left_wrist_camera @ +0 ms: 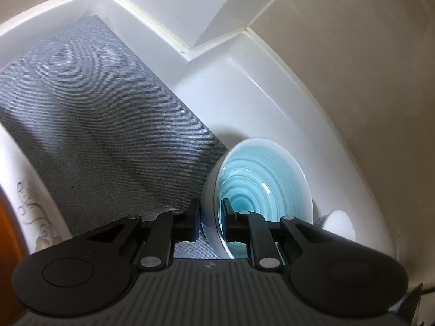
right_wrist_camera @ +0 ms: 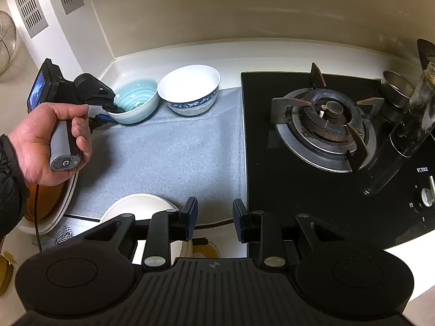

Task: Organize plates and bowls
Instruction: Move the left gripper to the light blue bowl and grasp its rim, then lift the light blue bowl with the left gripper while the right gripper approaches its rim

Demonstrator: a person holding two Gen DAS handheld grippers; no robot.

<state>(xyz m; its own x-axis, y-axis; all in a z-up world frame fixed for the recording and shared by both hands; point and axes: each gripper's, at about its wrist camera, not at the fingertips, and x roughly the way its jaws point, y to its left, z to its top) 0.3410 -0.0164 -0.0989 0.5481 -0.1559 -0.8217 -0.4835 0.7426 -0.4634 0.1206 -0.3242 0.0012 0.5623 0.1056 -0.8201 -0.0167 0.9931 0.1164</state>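
My left tongs [left_wrist_camera: 210,218] pinching the blue bowl's [left_wrist_camera: 261,179] rim, my right tongs [right_wrist_camera: 214,218] apart and empty above the grey mat [right_wrist_camera: 174,152], white bowl [right_wrist_camera: 190,89] beside

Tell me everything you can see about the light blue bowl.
The light blue bowl looks like glazed ceramic: white outside, pale blue inside with darker concentric rings. It sits upright on the grey mat near the counter's back corner, beside a white bowl. The left tool pinches its near rim, one finger inside, one outside.

Your grippers [right_wrist_camera: 214,217] are matte black with blue pads, silver pivot screws and ribbed grey bodies. Your left hand [right_wrist_camera: 40,141] emerges from a black quilted sleeve [right_wrist_camera: 9,184].
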